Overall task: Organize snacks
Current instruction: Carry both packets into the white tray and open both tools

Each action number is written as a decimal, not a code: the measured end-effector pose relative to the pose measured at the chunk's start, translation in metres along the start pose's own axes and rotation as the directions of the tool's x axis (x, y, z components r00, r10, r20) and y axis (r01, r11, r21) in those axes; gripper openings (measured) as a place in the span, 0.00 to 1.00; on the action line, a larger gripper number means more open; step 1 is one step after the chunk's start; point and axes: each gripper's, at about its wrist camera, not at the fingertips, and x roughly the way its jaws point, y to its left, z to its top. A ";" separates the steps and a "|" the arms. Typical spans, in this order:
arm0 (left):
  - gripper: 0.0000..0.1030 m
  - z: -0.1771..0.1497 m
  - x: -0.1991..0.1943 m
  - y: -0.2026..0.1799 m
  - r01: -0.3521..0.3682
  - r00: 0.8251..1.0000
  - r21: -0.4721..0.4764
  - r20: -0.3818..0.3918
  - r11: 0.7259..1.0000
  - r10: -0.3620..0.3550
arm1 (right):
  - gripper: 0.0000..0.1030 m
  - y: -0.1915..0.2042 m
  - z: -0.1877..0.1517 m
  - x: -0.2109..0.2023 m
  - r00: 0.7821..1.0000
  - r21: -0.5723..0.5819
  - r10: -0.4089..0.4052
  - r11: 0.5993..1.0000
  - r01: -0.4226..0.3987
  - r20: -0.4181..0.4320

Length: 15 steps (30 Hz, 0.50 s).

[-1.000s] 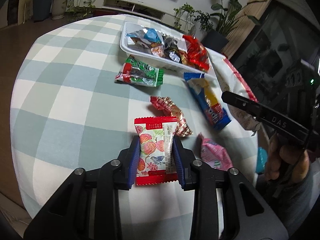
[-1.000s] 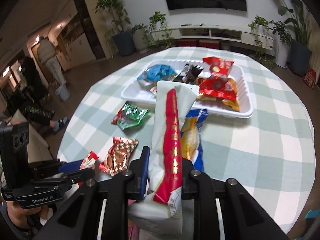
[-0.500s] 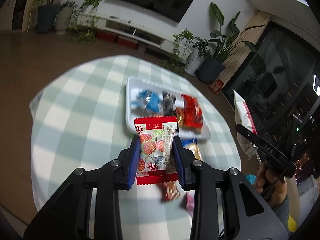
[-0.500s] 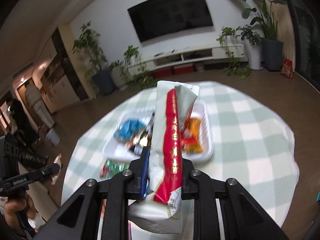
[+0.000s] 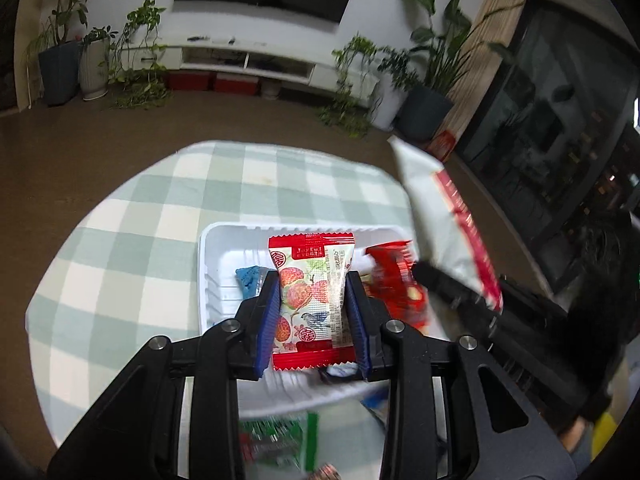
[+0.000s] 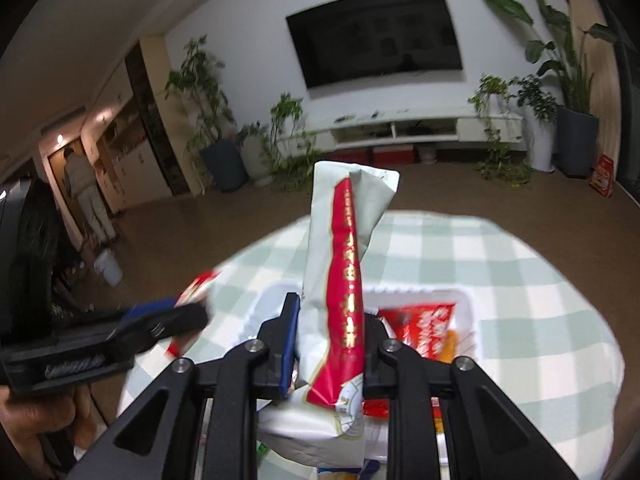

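Where blue fingers (image 5: 269, 312) clamp, the lychee packet (image 5: 312, 300) sits between.

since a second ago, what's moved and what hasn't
Both grippers lifted off the checked table and swung over the white foam tray. Unchanged: the left gripper stays shut on the red-edged fruit-print packet, the right gripper on the long white and red pouch.
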 end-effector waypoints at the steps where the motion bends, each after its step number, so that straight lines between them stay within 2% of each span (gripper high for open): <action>1: 0.29 -0.002 0.010 -0.001 -0.007 1.000 0.006 -0.010 1.000 0.007 | 0.24 -0.001 -0.006 0.013 0.999 -0.012 -0.017 1.000 0.017 -0.034; 6: 0.29 -0.009 0.055 -0.004 -0.029 0.998 0.024 -0.051 0.999 0.030 | 0.24 -0.013 -0.021 0.052 0.988 -0.026 -0.056 0.998 0.053 -0.141; 10: 0.30 -0.016 0.077 -0.007 -0.056 0.996 0.050 -0.060 0.997 0.059 | 0.24 -0.005 -0.027 0.055 0.985 -0.101 -0.095 0.992 0.081 -0.141; 15: 0.31 -0.020 0.087 -0.002 -0.073 0.995 0.057 -0.057 0.996 0.077 | 0.24 -0.008 -0.037 0.063 0.978 -0.115 -0.134 0.987 0.116 -0.162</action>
